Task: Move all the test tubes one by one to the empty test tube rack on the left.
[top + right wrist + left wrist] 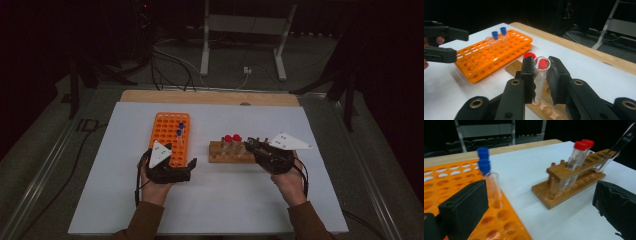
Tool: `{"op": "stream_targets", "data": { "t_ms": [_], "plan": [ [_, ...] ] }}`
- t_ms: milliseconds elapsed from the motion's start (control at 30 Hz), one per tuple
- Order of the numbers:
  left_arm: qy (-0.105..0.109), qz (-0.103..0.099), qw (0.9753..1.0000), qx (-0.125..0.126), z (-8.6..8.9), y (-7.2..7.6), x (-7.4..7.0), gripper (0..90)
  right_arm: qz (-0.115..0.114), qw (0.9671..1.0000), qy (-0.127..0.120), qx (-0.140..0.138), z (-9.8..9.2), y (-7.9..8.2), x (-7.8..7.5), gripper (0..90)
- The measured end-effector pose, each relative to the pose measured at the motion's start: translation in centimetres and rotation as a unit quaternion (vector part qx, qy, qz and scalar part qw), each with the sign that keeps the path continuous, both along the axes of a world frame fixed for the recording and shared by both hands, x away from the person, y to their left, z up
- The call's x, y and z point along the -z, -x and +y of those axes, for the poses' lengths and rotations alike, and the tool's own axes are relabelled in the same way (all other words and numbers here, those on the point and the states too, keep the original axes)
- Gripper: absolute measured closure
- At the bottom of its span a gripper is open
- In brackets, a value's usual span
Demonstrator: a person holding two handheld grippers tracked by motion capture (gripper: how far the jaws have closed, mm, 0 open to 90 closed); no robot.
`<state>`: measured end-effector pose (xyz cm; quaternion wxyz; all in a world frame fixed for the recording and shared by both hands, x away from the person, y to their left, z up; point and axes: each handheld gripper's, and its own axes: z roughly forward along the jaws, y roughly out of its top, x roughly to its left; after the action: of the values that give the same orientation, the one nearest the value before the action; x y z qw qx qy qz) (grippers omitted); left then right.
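Overhead, right tongs [541, 75] around uncapped tube [539, 80]; bare table [225, 200] nearside

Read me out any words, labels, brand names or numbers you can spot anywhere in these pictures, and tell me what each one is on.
No text can be read for certain.
"ID": dim, uncertain marks on the floor left of the table, in the high view.
Faint marks on the slanted dark strip above the wooden rack: too blurred to read.
Orange rack, capped tubes, both tongs: no lettering seen.
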<state>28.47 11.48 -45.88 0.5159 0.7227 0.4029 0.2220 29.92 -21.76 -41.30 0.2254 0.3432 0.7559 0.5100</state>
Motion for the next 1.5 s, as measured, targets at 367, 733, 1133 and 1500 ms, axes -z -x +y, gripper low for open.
{"op": "stream_targets", "data": {
  "t_ms": [367, 733, 1133, 1500],
  "plan": [
    [-0.016, -0.013, 0.9988, 0.044, -2.9, 0.7, -0.5, 0.9, 0.014, 0.9995, 0.008, -0.026, 1.3, 0.5, 0.8, 76.3],
    [-0.027, -0.019, 0.9941, 0.103, -6.8, 1.1, -1.1, 3.1, 0.027, 0.9982, -0.003, -0.054, 2.2, 1.0, 1.0, 76.4],
    [-0.049, -0.011, 0.9887, 0.142, -9.3, 1.3, -0.8, 17.0, 0.038, 0.9965, 0.002, -0.075, 3.3, 1.6, 1.3, 76.2],
    [-0.079, -0.030, 0.9870, 0.137, -10.0, 1.5, -0.6, 61.6, 0.043, 0.9955, -0.004, -0.084, 3.6, 1.8, 1.3, 76.2]
  ]
}}
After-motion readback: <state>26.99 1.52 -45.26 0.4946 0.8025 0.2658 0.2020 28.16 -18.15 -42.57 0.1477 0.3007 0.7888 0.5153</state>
